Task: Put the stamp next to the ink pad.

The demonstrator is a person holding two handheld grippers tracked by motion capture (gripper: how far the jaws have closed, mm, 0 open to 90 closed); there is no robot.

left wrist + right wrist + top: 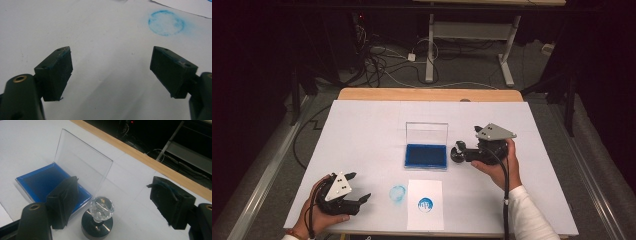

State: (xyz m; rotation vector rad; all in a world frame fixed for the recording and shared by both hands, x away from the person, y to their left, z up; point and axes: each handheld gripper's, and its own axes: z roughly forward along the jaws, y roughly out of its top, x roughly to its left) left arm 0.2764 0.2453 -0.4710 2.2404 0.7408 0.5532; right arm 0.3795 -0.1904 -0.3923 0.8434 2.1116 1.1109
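Observation:
A round stamp with a black base and a clear faceted knob (100, 217) stands upright on the white table, just right of the ink pad. My right gripper (113, 182) hovers over it, open, its jaws wide on either side and touching nothing. In the high view the stamp (458, 152) sits at the tip of the right gripper (465, 151). The blue ink pad (426, 155) lies in a clear case with its lid (82, 162) raised. My left gripper (360, 186) rests open at the front left, with nothing between its ink-stained pads (62, 70).
A white sheet (425, 220) with a round blue print (425, 204) lies at the front edge. A faint blue ring smudge (397, 194) marks the table left of it, also ahead of the left gripper (166, 22). The table's wooden far edge (429, 94) borders a dark floor with cables.

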